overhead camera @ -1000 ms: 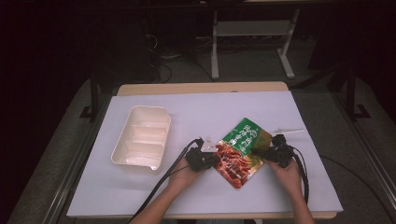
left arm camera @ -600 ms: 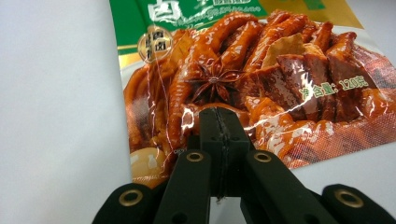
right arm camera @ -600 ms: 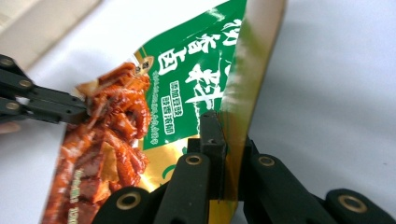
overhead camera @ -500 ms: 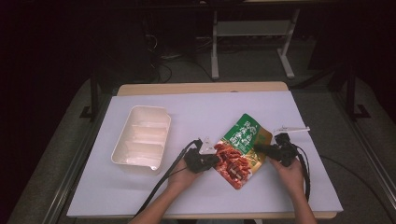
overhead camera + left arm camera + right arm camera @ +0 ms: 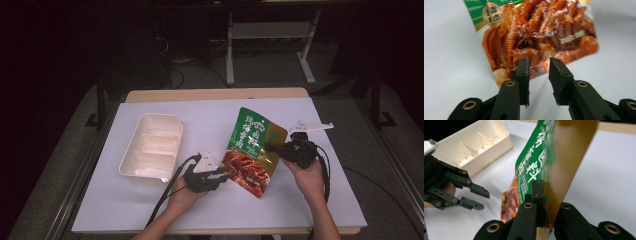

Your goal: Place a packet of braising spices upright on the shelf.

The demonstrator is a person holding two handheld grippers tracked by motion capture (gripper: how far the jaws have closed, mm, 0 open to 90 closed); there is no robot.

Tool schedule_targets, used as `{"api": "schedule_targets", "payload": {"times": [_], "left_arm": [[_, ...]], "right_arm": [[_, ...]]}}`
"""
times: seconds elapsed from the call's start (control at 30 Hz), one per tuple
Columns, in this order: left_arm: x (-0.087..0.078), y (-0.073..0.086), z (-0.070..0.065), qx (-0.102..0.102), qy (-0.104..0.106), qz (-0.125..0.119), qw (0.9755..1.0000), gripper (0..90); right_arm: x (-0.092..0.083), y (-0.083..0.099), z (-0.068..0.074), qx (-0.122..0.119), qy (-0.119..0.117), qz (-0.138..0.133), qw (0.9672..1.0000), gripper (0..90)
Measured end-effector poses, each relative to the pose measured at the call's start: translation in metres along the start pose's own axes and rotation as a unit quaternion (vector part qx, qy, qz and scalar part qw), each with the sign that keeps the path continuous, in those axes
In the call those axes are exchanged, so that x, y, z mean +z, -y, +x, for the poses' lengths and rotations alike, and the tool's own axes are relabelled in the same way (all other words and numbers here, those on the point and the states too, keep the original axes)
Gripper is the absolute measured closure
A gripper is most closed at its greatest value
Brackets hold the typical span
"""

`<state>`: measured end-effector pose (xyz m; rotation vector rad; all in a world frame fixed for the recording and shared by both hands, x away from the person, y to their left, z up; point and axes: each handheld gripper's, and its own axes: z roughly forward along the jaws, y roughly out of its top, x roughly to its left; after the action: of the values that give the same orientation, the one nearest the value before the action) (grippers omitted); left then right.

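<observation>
White sheeting covers the table (image 5: 150, 210) in the high view, with a strip of pale wood bare along its far edge; the room around it is dark, a grey floor with cables and a light metal frame (image 5: 270, 45) standing behind. A cream tray (image 5: 152, 150) with ribbed compartments lies on the left part of the sheet, well apart from the grippers. Right of centre a green and red food pouch (image 5: 252, 150) is tilted up off the sheet, its far end raised; the right gripper (image 5: 272, 148) is clamped on its right edge, while the left gripper (image 5: 227, 175) sits just at its lower left corner, jaws having just been opening. In the left gripper view the two black jaws stand apart with a narrow gap, the pouch (image 5: 539, 35) hanging beyond them, its lower edge just past the left jaw and no pad pressing on it; white sheet lies all around. In the right gripper view the jaws are pinched together on the pouch's (image 5: 544, 152) edge, its brown back turned to the right; the left gripper (image 5: 480, 200) shows farther off at the left with parted jaws, and the tray (image 5: 471, 150) lies behind it.
</observation>
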<state>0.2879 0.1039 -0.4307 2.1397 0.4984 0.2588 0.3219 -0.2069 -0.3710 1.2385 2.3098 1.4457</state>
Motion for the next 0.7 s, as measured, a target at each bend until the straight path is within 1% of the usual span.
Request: {"api": "schedule_targets", "payload": {"times": [0.03,0.07,0.1,0.17,0.23,0.27,0.3,0.43,0.47,0.5,0.53,0.57,0.6,0.7], "left_arm": [[-0.003,0.001,-0.001,0.000,0.001,-0.003,1.0000,68.0],[-0.003,0.001,-0.001,0.000,0.001,-0.003,1.0000,67.6],[-0.005,0.002,-0.001,-0.001,0.003,-0.006,1.0000,67.1],[-0.013,0.005,-0.003,-0.001,0.003,-0.013,0.9999,66.4],[-0.015,0.006,-0.003,-0.001,0.003,-0.015,0.9999,65.9],[-0.020,0.011,-0.006,-0.011,0.008,-0.025,0.9996,65.3],[-0.023,0.013,-0.006,-0.003,0.006,-0.024,0.9997,65.1],[-0.029,0.018,-0.009,-0.002,0.007,-0.025,0.9997,63.8],[-0.033,0.021,-0.012,0.004,0.008,-0.027,0.9996,63.4],[-0.033,0.021,-0.012,0.004,0.008,-0.027,0.9996,63.2],[-0.037,0.024,-0.015,0.007,0.009,-0.027,0.9996,62.8],[-0.040,0.025,-0.016,0.011,0.008,-0.023,0.9996,62.3],[-0.042,0.026,-0.018,0.010,0.010,-0.026,0.9996,61.7],[-0.048,0.030,-0.021,0.015,0.014,-0.030,0.9994,59.8]], "right_arm": [[0.000,-0.003,0.003,-0.006,-0.001,-0.001,1.0000,89.5],[0.000,-0.003,0.003,-0.006,-0.001,-0.001,1.0000,89.5],[0.001,-0.008,0.007,-0.011,-0.004,-0.001,0.9999,89.5],[0.001,-0.012,0.011,-0.017,-0.007,-0.003,0.9998,89.5],[0.002,-0.015,0.016,-0.029,-0.008,-0.006,0.9995,89.5],[0.002,-0.016,0.019,-0.033,-0.009,-0.005,0.9994,89.5],[0.002,-0.018,0.021,-0.037,-0.010,-0.006,0.9992,89.6],[0.000,-0.022,0.029,-0.050,-0.019,-0.008,0.9985,89.6],[0.000,-0.024,0.032,-0.056,-0.021,-0.007,0.9982,89.6],[0.000,-0.024,0.032,-0.056,-0.021,-0.007,0.9982,89.6],[0.001,-0.027,0.037,-0.063,-0.024,-0.005,0.9977,89.6],[0.001,-0.028,0.040,-0.064,-0.025,-0.004,0.9976,89.6],[0.001,-0.030,0.042,-0.068,-0.027,-0.005,0.9973,89.6],[0.002,-0.033,0.048,-0.073,-0.030,-0.005,0.9969,89.6]]}}
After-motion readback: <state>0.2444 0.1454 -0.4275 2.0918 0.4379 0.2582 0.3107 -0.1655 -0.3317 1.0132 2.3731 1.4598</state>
